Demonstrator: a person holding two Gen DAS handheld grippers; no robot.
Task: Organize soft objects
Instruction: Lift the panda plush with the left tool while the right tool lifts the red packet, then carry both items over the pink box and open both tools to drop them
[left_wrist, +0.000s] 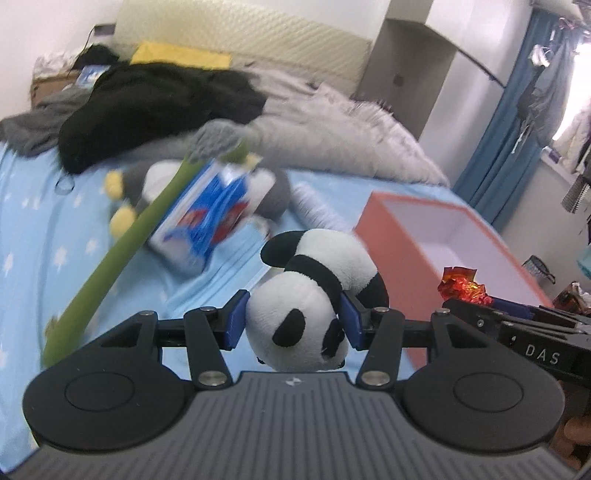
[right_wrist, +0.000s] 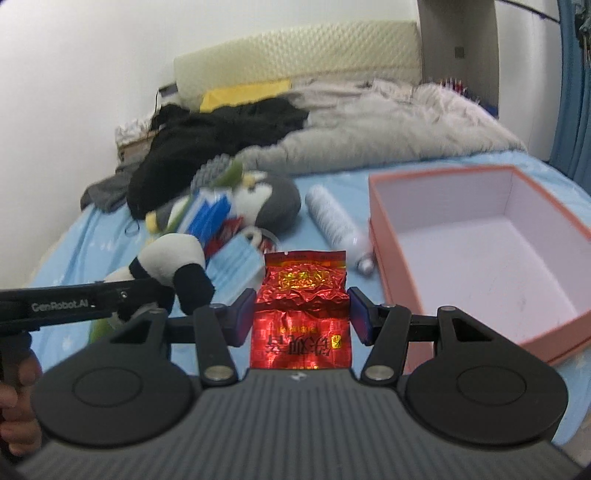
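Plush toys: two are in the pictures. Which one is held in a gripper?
The black-and-white panda, clamped in the left gripper. The grey penguin lies untouched on the bed.

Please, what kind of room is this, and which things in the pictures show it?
Most likely a bedroom in a home. A bed with a blue star-print sheet fills the view, a fluffy grey blanket and black clothing lie on it, and blue curtains hang by a window.

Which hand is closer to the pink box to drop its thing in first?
Probably the right. The right gripper, clamped on the red foil packet, sits just beside the empty pink box. The left gripper, holding the panda, is farther away.
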